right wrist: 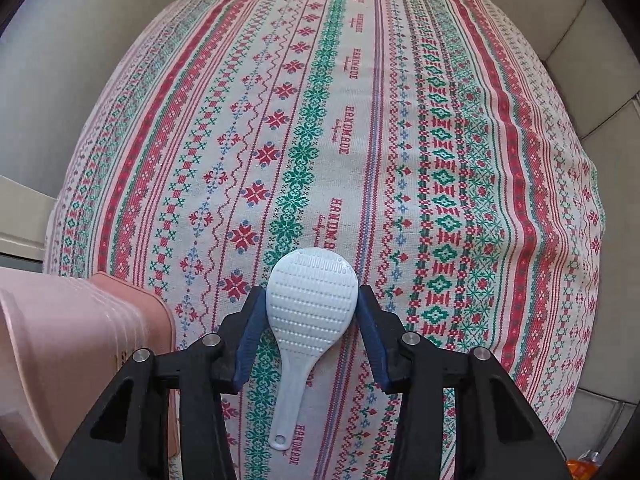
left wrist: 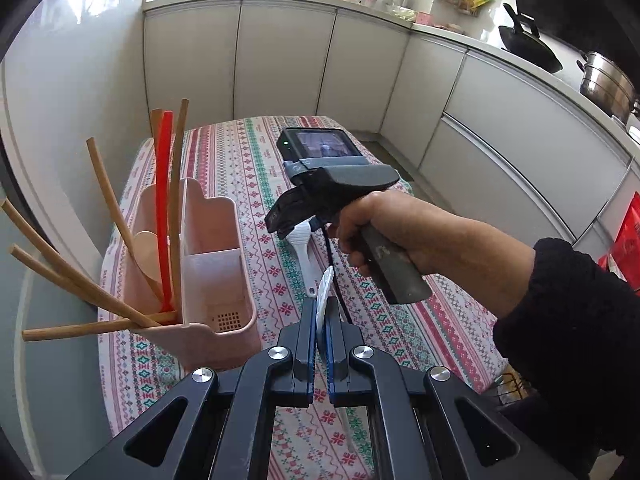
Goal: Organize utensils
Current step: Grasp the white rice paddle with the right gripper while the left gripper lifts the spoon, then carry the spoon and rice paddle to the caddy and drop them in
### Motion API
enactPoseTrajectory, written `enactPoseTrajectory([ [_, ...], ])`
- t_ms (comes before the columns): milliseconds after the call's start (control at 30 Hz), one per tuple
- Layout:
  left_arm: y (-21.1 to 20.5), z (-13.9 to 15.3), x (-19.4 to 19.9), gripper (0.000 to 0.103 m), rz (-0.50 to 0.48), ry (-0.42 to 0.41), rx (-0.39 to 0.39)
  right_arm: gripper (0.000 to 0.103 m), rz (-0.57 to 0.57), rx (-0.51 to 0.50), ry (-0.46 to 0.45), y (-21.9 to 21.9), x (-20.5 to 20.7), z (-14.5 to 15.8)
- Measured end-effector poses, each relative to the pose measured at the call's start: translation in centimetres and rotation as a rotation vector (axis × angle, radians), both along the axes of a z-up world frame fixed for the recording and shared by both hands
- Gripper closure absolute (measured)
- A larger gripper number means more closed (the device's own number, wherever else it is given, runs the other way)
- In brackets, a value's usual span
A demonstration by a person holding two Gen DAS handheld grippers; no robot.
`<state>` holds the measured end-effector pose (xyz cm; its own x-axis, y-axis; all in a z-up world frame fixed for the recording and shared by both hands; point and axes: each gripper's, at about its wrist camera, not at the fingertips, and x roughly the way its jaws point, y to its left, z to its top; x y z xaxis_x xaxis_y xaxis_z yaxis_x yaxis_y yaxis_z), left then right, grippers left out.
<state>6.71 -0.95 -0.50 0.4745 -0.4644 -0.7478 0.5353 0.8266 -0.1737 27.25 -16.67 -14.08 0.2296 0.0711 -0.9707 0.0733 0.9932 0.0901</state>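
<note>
A white rice paddle point(right wrist: 310, 300) lies flat on the patterned tablecloth point(right wrist: 440, 140), handle toward me. My right gripper point(right wrist: 312, 300) points down over it, and both blue pads point(right wrist: 250, 332) touch the sides of its head. In the left wrist view a hand holds that right gripper point(left wrist: 280, 226) above the same rice paddle point(left wrist: 302, 250). My left gripper point(left wrist: 321, 308) is shut on a second thin white utensil point(left wrist: 325, 288), held edge-on above the table. A pink utensil holder point(left wrist: 216, 264) at the left holds wooden utensils point(left wrist: 108, 200) and a red one point(left wrist: 163, 184); its right compartments look empty.
The pink holder's side point(right wrist: 80, 320) stands close to the left of my right gripper. The table ends near the cabinets point(left wrist: 280, 60) behind and to the right. A wok point(left wrist: 528, 44) and a steel pot point(left wrist: 608, 84) sit on the counter at the far right.
</note>
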Motion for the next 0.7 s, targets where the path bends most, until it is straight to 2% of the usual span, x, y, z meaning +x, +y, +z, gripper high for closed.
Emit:
enactPoseTrajectory([
  [200, 0.5, 0.7, -0.2, 0.100, 0.025, -0.048, -0.019, 0.055, -0.019, 0.076, -0.162, -2.9, -5.1, 4.9],
  [333, 2.0, 2.8, -0.6, 0.100, 0.070, -0.136, -0.077, 0.055, -0.029, 0.139, -0.304, -2.9, -8.2, 9.3],
  [533, 5.7, 5.9, -1.2, 0.100, 0.235, -0.331, -0.188, 0.055, -0.030, 0.222, -0.514, -2.8, -12.5, 15.5],
  [700, 5.9, 6.2, -1.3, 0.099, 0.290, -0.519, -0.170, 0.055, -0.010, 0.239, -0.650, -2.2, -14.1, 18.7],
])
